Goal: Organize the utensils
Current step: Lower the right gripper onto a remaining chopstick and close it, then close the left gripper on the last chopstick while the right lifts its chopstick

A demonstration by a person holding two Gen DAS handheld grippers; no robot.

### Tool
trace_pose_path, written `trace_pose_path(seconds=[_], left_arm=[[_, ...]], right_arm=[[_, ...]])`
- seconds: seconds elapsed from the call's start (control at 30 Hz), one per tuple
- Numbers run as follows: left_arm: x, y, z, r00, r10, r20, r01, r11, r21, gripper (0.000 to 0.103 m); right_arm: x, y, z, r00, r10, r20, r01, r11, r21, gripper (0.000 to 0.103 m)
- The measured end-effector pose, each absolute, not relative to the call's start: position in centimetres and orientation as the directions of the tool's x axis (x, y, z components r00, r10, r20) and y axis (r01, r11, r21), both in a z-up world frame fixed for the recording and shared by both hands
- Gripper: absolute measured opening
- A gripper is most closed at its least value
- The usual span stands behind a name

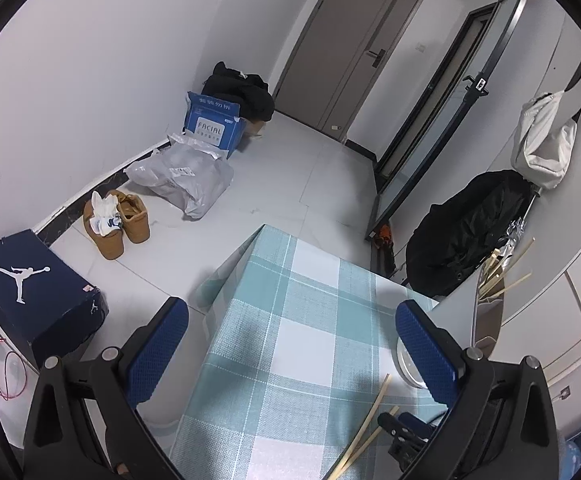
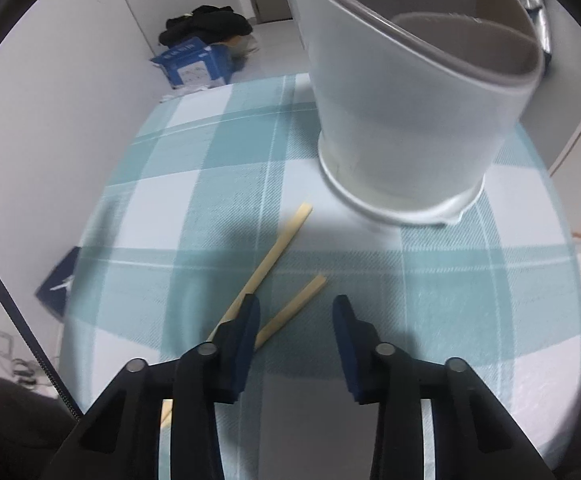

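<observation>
Picking up loose chopsticks for the holder, judged from the layout. Two chopsticks (image 2: 278, 280) lying flat on the checked cloth of the counter (image 2: 470, 280), just in front of the holder (image 2: 410, 128), a tall white cup on a round base. Longer stick angled toward the holder's base, its tip near but not touching; shorter stick beside it, a little farther from the holder. More chopsticks already standing in the holder (image 1: 502, 272), seen in the left wrist view at the right edge.

Right hand-held gripper (image 2: 296, 318) tilted down over the cloth in front of the holder, jaws partly apart with nothing clamped. Left pad (image 2: 246, 332) sitting over both sticks, the shorter stick's tip poking into the gap; right pad over bare cloth. No contact on both sides of any stick visible, so no grip yet.

Left hand-held gripper (image 1: 290, 344) held wide apart and empty, to the left of the holder, above the counter's far end, the floor beyond.

Next move, as a judgement: shift the right hand-held gripper left, away from the holder's centre line, so one stick lies squarely between the pads, lower to the cloth, then close. Thin, flat sticks likely to slip or roll, so pads need to reach cloth level. Taking both at once risky, since they diverge. After that, lift, tip upright, and drop into the holder's open top.
</observation>
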State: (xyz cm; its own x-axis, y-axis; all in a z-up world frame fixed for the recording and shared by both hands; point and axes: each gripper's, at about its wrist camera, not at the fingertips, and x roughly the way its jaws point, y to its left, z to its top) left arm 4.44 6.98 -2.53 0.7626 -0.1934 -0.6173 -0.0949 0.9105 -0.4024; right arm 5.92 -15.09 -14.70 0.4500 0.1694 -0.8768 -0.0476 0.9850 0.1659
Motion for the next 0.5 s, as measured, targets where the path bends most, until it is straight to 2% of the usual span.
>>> trace_pose_path(seconds=[0.27, 0.5], left_arm=[[4.6, 7.2, -2.7, 0.756, -0.197, -0.624, -0.102, 0.907, -0.409, 0.102], [4.6, 7.1, -2.9, 0.751, -0.191, -0.632, -0.103, 0.911, -0.398, 0.102]], right_arm=[[7.4, -13.2, -14.7, 0.452, 0.075, -0.889, -0.109, 0.994, 0.029, 0.008], [7.1, -12.2, -14.5, 0.433, 0.107, -0.895, -0.267, 0.964, -0.013, 0.005]])
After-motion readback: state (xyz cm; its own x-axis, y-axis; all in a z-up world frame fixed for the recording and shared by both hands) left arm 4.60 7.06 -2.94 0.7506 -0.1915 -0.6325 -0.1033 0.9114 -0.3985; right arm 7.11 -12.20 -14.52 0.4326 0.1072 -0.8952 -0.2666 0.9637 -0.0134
